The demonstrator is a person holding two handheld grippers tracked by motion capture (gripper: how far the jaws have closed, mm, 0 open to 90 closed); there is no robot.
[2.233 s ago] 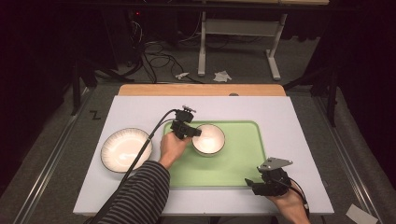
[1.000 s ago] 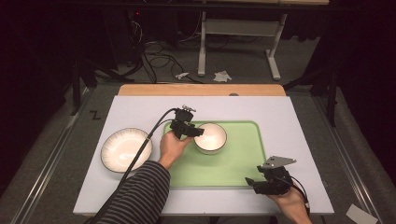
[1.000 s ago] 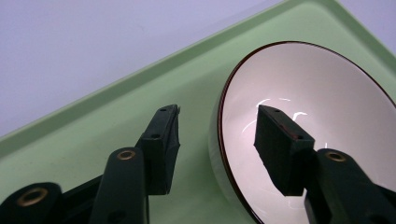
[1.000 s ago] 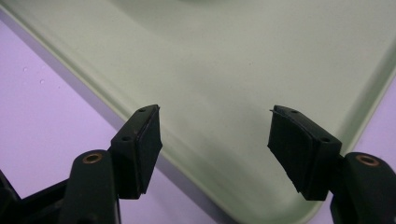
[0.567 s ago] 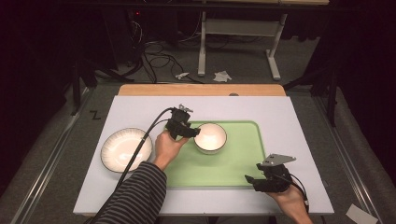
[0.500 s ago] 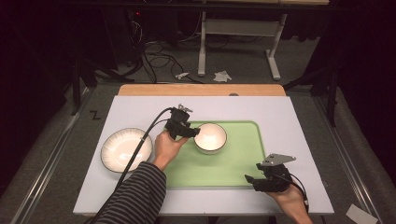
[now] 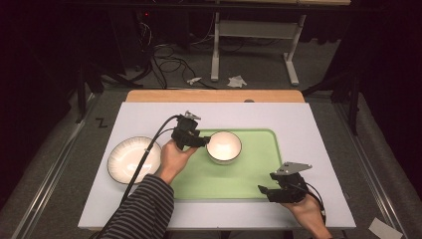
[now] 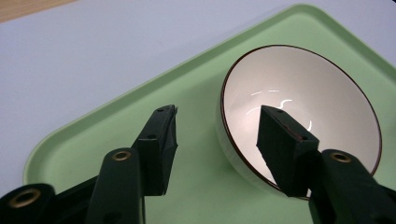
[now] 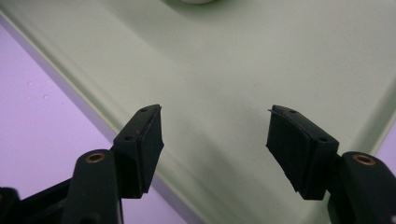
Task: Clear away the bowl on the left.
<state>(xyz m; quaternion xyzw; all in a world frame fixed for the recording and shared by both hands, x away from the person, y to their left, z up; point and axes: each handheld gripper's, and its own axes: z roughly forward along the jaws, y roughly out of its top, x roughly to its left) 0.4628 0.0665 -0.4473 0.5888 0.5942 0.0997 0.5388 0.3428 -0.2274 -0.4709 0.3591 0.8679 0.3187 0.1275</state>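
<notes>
A white bowl (image 7: 224, 147) with a dark rim stands on the left half of the green tray (image 7: 249, 174). My left gripper (image 7: 203, 142) hovers just left of it, open, and its jaws have just been opening. In the left gripper view the bowl's (image 8: 303, 107) near rim lies between the pads of the left gripper (image 8: 217, 116), and neither pad presses on it. My right gripper (image 7: 263, 190) rests at the tray's front right corner. It stands open over the bare tray (image 9: 233, 56) with nothing in the right gripper (image 9: 215, 112).
A white ribbed plate (image 7: 133, 159) lies on the white table (image 7: 308, 124) left of the tray, under the left gripper's cable. A wooden strip (image 7: 214, 95) runs along the table's far edge. Beyond it are floor cables and a desk frame.
The left gripper has drawn back a little to the left and up from the bowl, with its jaws wider. The bowl stays on the tray. The right gripper has kept still.
</notes>
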